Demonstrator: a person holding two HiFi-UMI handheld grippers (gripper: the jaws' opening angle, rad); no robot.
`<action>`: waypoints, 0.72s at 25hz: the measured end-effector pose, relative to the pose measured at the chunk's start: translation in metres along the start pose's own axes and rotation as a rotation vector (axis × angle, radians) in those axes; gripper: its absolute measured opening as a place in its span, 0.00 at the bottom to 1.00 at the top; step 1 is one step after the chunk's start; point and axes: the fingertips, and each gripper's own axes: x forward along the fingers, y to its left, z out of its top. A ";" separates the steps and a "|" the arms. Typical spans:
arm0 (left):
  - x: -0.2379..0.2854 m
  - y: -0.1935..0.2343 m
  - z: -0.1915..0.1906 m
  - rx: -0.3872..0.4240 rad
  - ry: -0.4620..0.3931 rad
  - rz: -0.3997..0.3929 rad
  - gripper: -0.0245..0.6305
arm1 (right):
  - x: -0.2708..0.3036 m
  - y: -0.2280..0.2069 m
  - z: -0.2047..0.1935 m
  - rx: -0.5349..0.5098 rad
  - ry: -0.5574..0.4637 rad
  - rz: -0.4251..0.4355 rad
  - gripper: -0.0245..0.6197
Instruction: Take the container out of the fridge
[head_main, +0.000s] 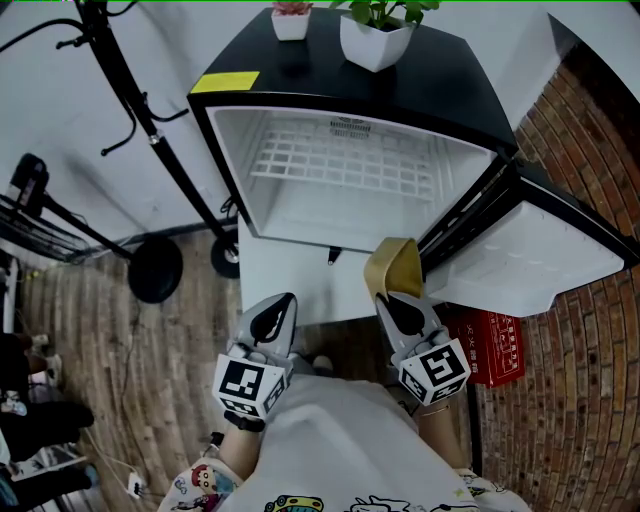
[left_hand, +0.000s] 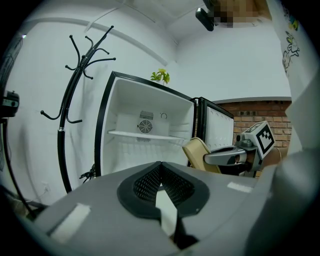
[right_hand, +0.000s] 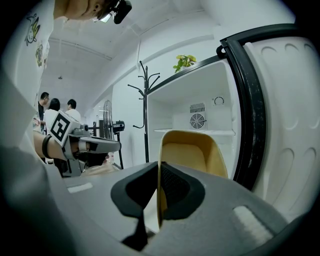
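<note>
1. Head view. The fridge (head_main: 340, 215) stands open at 12 o'clock, with a wire shelf (head_main: 340, 165) inside and its door (head_main: 530, 255) swung out toward 3 o'clock. The right gripper (head_main: 393, 298) has its jaws closed on the tan container (head_main: 392, 262). The container is held in front of the fridge's lower front edge, just beside the hinge side of the door, and the jaws cover its near end. At 9 o'clock of it the left gripper (head_main: 283, 303) has its jaws pressed together on nothing. On the fridge's black top stands a white plant pot (head_main: 375, 42) whose leaves are cut off by the frame's top edge, as is most of a smaller pot (head_main: 291, 20). A red crate (head_main: 497, 345) at 4 o'clock is partly hidden under the door. The coat stand (head_main: 135, 100) at 10 o'clock loses its top to the frame.

2. Left gripper view. The jaws meet tip to tip with nothing between them. At 3 o'clock the container pokes out of the right gripper in front of the door, its base hidden behind the left gripper's grey body. A fan grille (left_hand: 145, 126) sits on the fridge's back wall.

3. Right gripper view. The jaws clamp one thin side wall of the container, seen edge-on. Its lower half is hidden behind them. A few people (right_hand: 72, 107) at 9 o'clock are too small to make out.
</note>
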 end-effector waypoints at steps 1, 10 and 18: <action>0.000 0.000 -0.001 0.001 -0.002 0.000 0.04 | 0.000 0.000 0.000 -0.001 0.000 0.000 0.06; 0.000 0.003 -0.002 0.001 0.005 0.013 0.04 | 0.003 0.004 -0.001 -0.007 0.005 0.010 0.06; 0.000 0.004 -0.003 0.003 0.000 0.016 0.04 | 0.002 0.002 0.002 -0.013 0.000 0.011 0.06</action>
